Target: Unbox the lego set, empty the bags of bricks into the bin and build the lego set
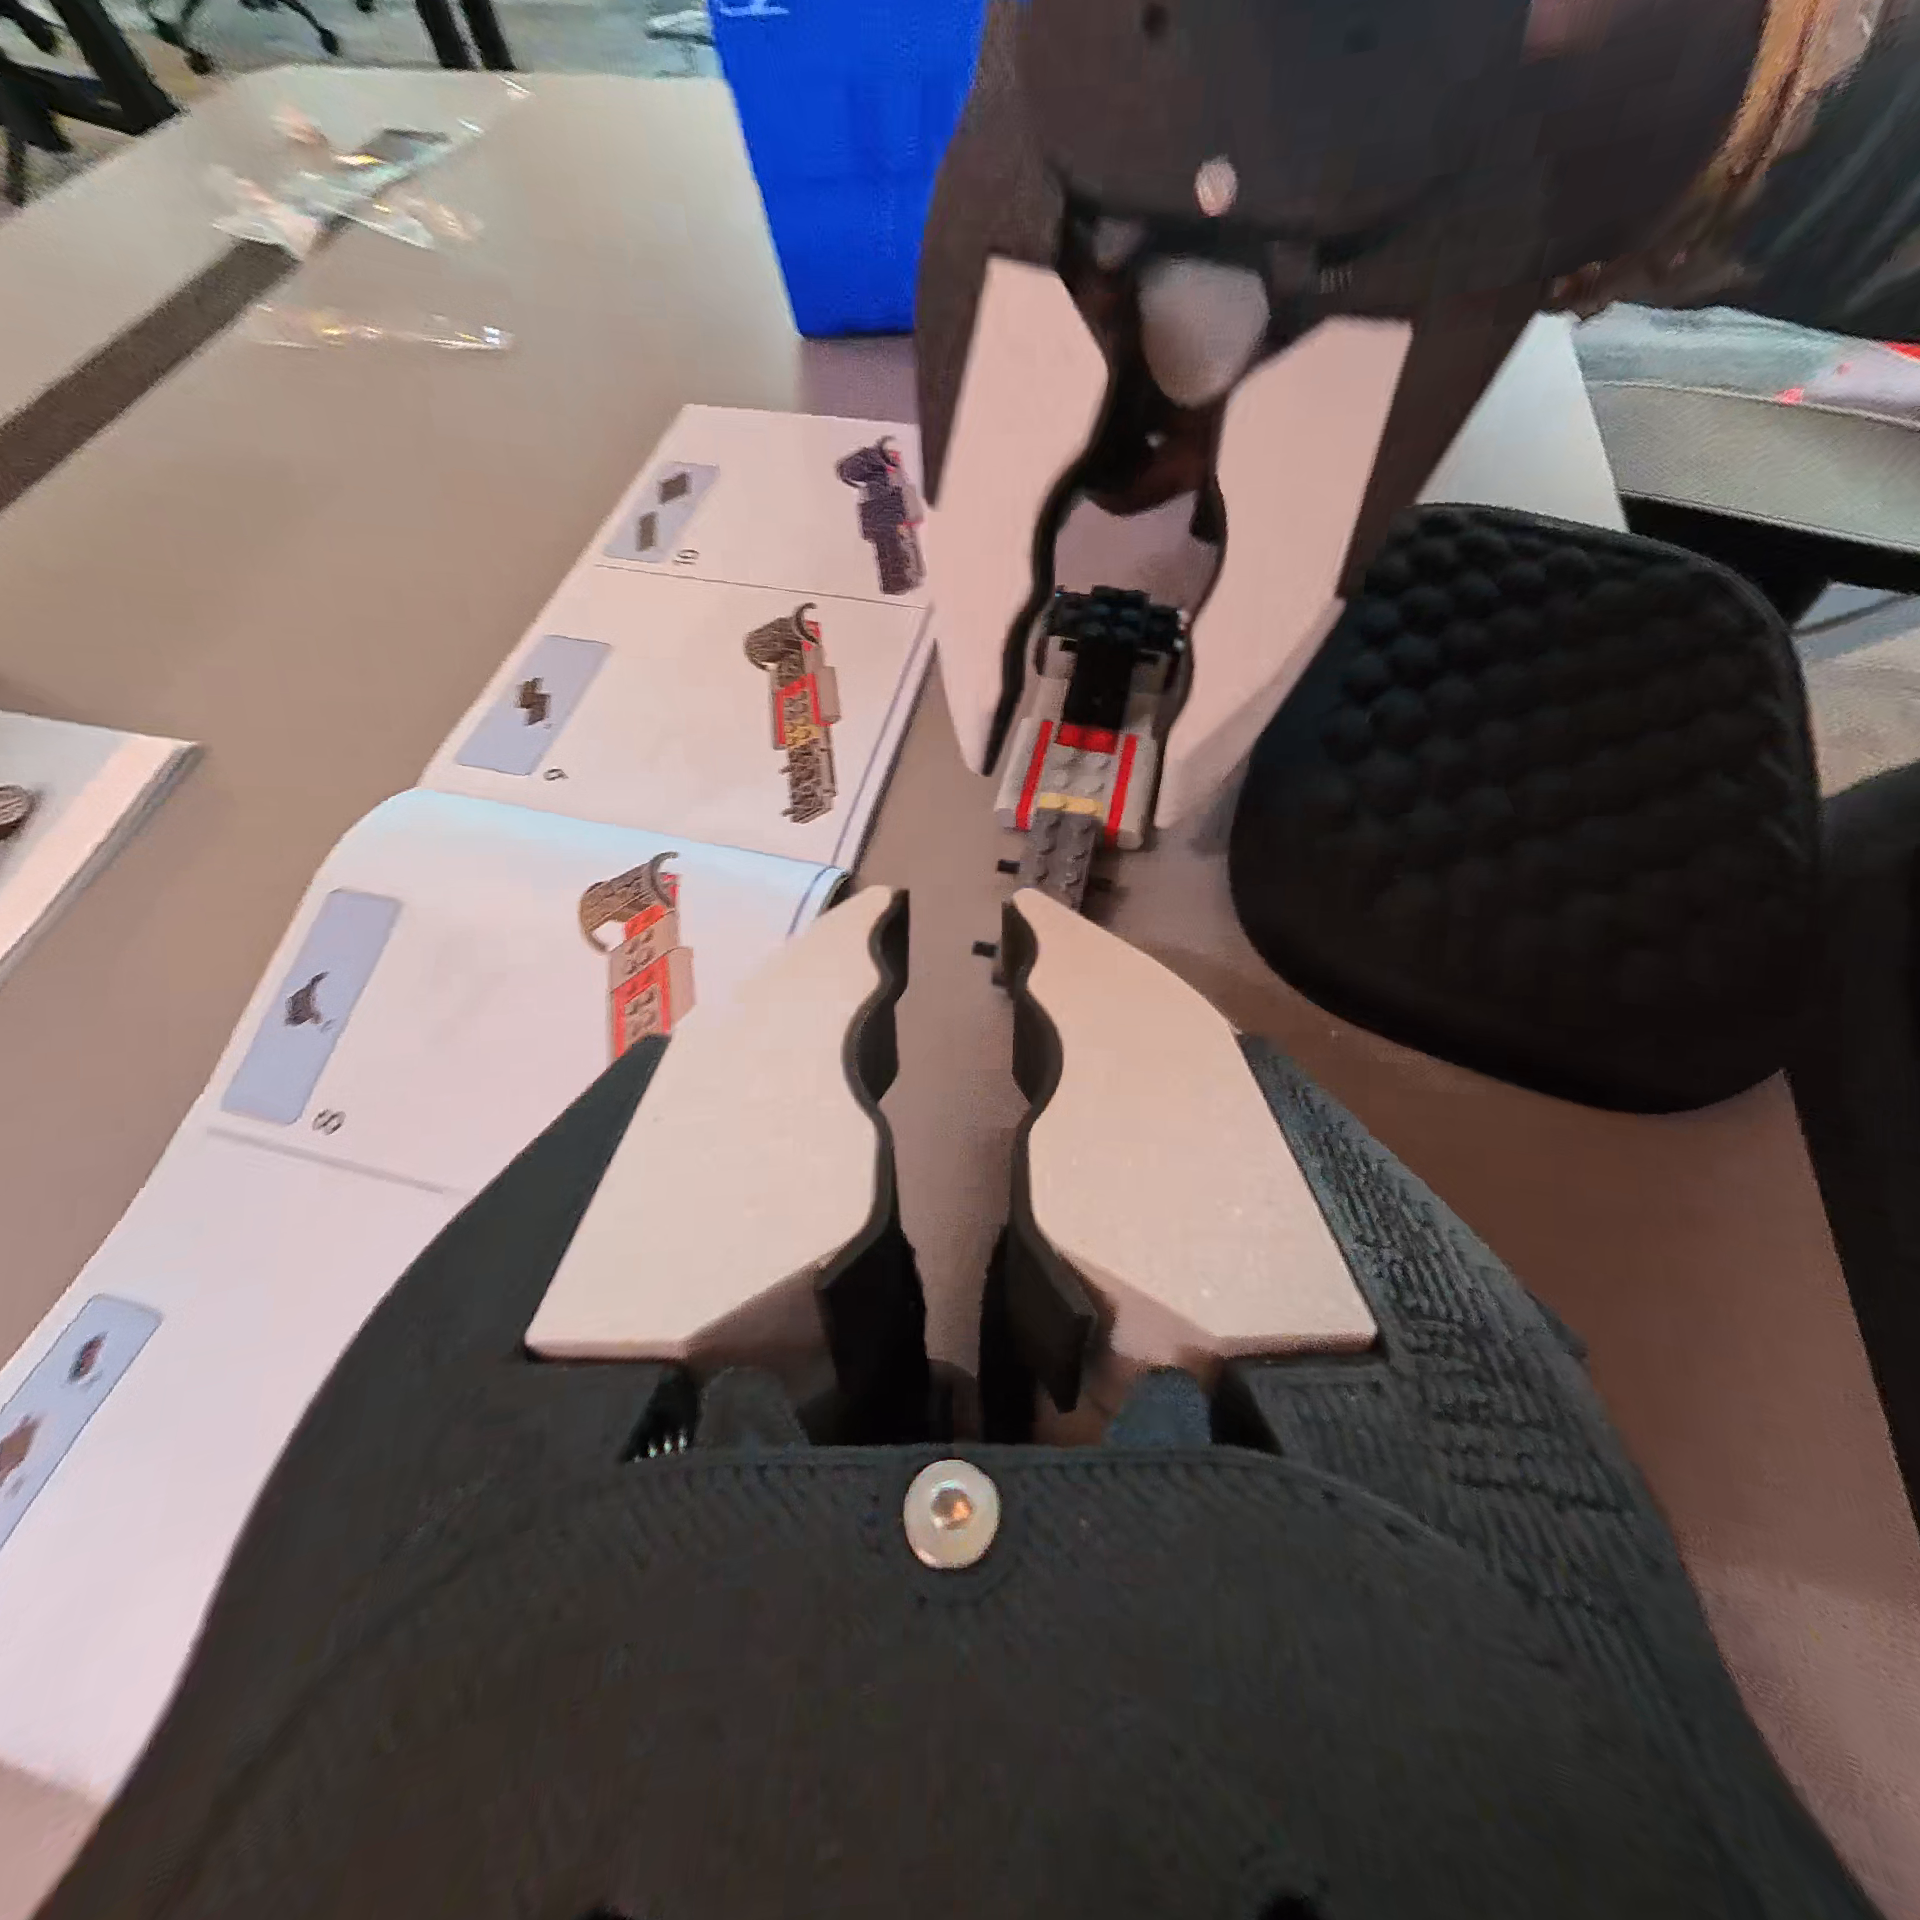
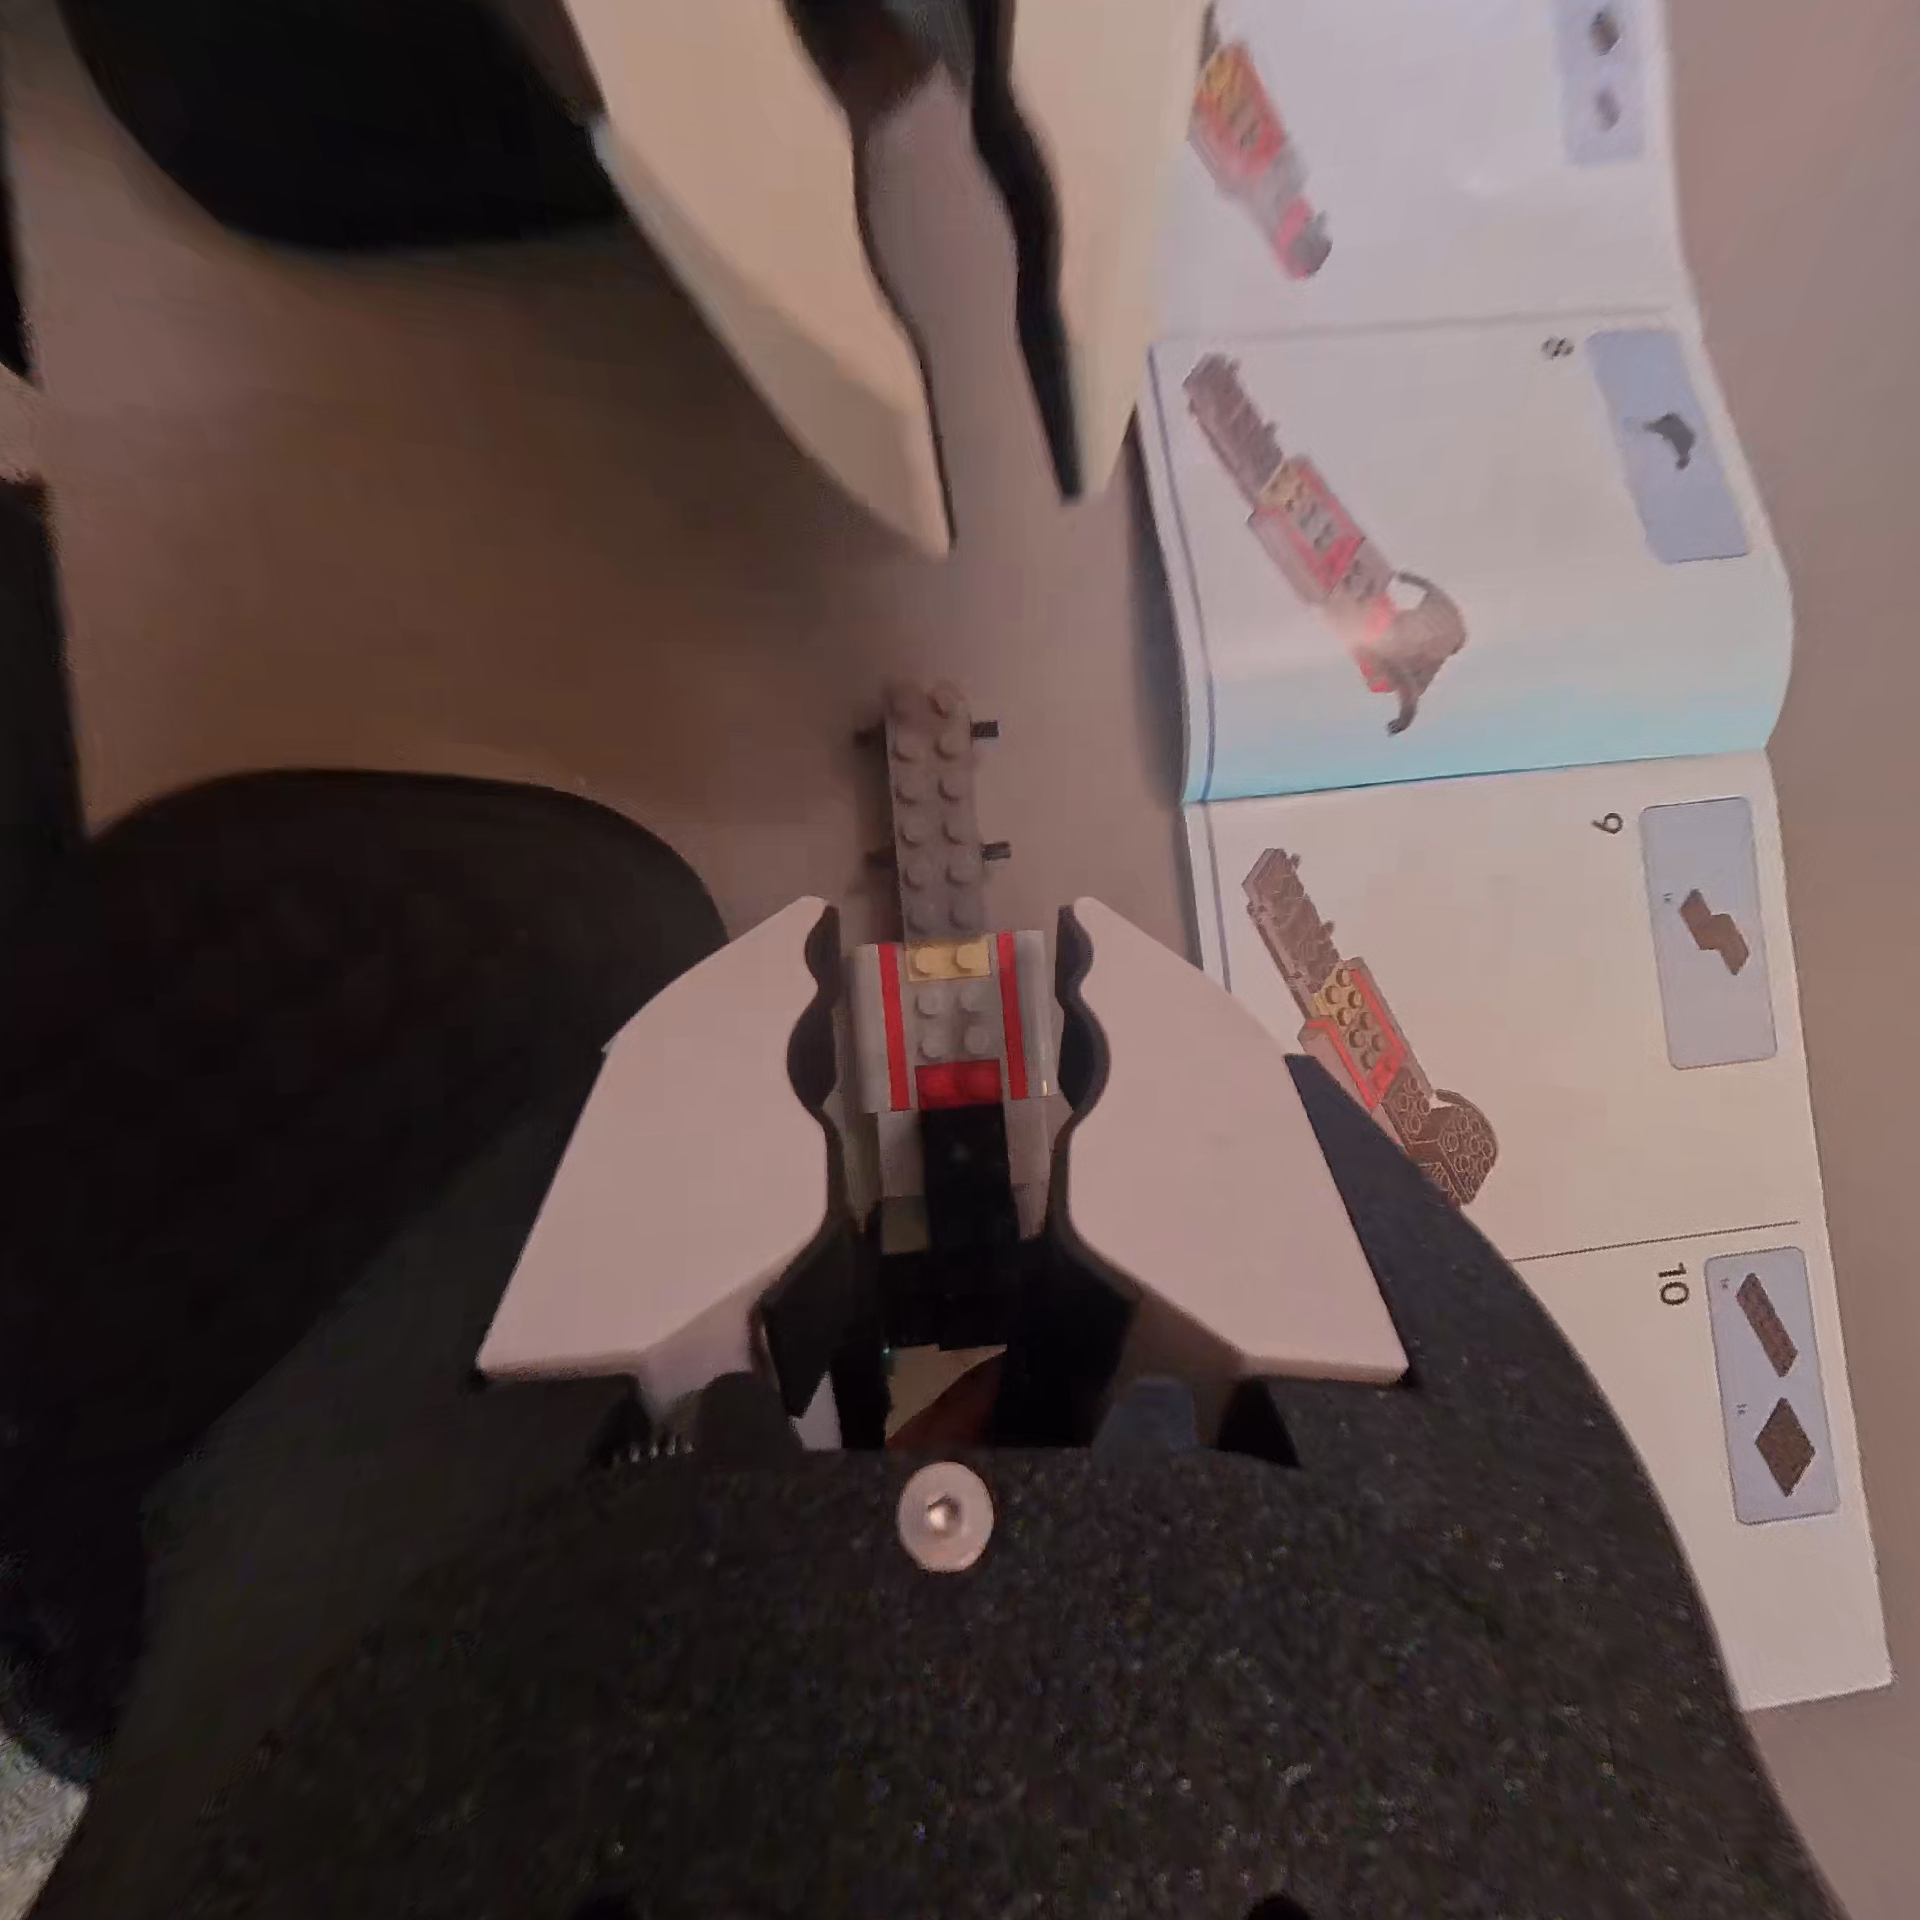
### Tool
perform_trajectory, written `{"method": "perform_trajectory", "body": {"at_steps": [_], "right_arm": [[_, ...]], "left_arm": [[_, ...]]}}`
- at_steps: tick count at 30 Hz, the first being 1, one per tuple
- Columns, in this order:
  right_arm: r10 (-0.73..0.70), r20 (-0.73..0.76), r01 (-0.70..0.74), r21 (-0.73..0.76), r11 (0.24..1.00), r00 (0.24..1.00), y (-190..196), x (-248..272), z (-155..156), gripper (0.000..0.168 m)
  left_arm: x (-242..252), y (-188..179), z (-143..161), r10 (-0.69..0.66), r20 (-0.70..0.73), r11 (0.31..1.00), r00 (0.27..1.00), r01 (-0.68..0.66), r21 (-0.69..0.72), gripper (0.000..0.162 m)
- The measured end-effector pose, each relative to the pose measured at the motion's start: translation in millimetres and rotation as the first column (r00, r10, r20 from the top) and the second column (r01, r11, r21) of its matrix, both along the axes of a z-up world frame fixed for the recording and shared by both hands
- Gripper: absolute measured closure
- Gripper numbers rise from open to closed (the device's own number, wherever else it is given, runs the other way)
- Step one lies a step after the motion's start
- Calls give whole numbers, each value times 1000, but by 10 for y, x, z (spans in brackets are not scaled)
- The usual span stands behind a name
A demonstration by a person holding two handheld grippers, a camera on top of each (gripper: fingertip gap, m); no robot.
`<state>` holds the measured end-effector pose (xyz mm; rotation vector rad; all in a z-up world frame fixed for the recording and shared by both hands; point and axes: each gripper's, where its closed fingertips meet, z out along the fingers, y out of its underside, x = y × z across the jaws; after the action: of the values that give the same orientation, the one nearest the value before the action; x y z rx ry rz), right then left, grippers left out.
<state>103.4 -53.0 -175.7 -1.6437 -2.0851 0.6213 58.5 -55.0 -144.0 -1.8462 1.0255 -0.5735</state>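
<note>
An open booklet point(image 1: 582, 831) lies at left on the counter point(image 1: 312, 499), beside the lego model point(image 2: 940, 997). The right claw point(image 2: 940, 914) grips the model's grey-and-red body, its studded tail resting on the counter. The left claw point(image 1: 956, 904), slightly parted and empty, faces it; a black pad point(image 1: 1527, 800) sits right.

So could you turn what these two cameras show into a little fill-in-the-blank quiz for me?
1. The lego model sits between the fingers of the ____ gripper.
2. The left gripper holds ____.
3. The open instruction booklet lies on the ____.
4. The long studded plate sticking out of the model is ____ in colour.

Missing words: right; nothing; table; grey
</note>
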Motion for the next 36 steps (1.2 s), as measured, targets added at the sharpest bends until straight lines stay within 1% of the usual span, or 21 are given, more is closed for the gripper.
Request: {"method": "perform_trajectory", "body": {"at_steps": [3, 4, 5, 7, 9, 11, 12, 13, 15, 16, 17, 18, 20, 22, 26, 28, 30, 32, 33, 35, 36], "right_arm": [[37, 45, -38, 28, 999, 998, -25, -33, -161, 129], [42, 14, -42, 7, 999, 999, -52, -80, -143, 141], [49, 17, -49, 13, 999, 999, -47, -85, -159, 149], [50, -1, -49, 43, 998, 999, -9, -91, -153, 152], [23, -74, -17, 83, 996, 997, 54, -115, -58, 151], [-3, -238, 38, 143, 989, 971, 121, -186, 196, 151], [-17, -331, 85, 192, 978, 943, 169, -217, 360, 152], [-14, -410, 122, 239, 963, 912, 189, -237, 514, 152], [-8, -537, 209, 315, 926, 844, 209, -263, 772, 152], [1, -575, 237, 338, 911, 818, 201, -271, 849, 152], [3, -588, 251, 350, 903, 809, 187, -281, 877, 152], [-3, -593, 267, 358, 895, 805, 185, -290, 884, 152], [-3, -615, 301, 381, 874, 789, 188, -304, 924, 152], [-6, -628, 326, 396, 859, 778, 190, -318, 959, 152], [-13, -647, 360, 407, 839, 762, 183, -352, 1006, 152], [-20, -667, 378, 397, 836, 745, 183, -354, 1040, 152], [-27, -680, 390, 387, 836, 733, 177, -351, 1057, 151], [-14, -692, 388, 387, 837, 722, 154, -342, 1070, 151], [10, -691, 361, 390, 847, 723, 128, -334, 1072, 150], [82, -681, 238, 363, 901, 728, 32, -292, 1084, 144], [108, -686, 167, 321, 932, 720, -11, -255, 1120, 136]], "left_arm": [[-93, 19, 100, 57, 40, 996, 998, -59, 69, 143], [-117, 28, 148, 74, 62, 992, 995, -80, 97, 142], [-153, 49, 198, 103, 84, 986, 991, -113, 123, 141], [-255, 113, 306, 194, 144, 965, 970, -215, 153, 138], [-350, 160, 425, 297, 253, 935, 921, -334, 117, 133], [-406, 183, 550, 389, 414, 902, 823, -432, 11, 123], [-374, 168, 598, 402, 494, 900, 771, -431, -60, 118], [-297, 137, 630, 390, 554, 912, 735, -392, -123, 115], [-114, 85, 663, 354, 613, 934, 706, -303, -191, 109], [-33, 70, 698, 331, 630, 942, 703, -278, -185, 109], [32, 67, 734, 314, 635, 947, 706, -275, -164, 109], [99, 61, 756, 295, 622, 952, 725, -276, -131, 110], [202, 51, 760, 271, 548, 953, 791, -300, -39, 111], [236, 54, 809, 271, 495, 935, 826, -348, 68, 117], [248, 83, 932, 289, 461, 899, 839, -403, 171, 129], [219, 108, 944, 304, 430, 883, 850, -421, 208, 141], [203, 108, 959, 300, 422, 882, 855, -417, 218, 143], [196, 96, 966, 281, 403, 889, 871, -394, 233, 145], [204, 77, 970, 253, 384, 899, 888, -363, 247, 145], [243, -2, 989, 153, 328, 921, 932, -255, 294, 145], [267, -59, 986, 89, 281, 930, 956, -181, 320, 146]]}}
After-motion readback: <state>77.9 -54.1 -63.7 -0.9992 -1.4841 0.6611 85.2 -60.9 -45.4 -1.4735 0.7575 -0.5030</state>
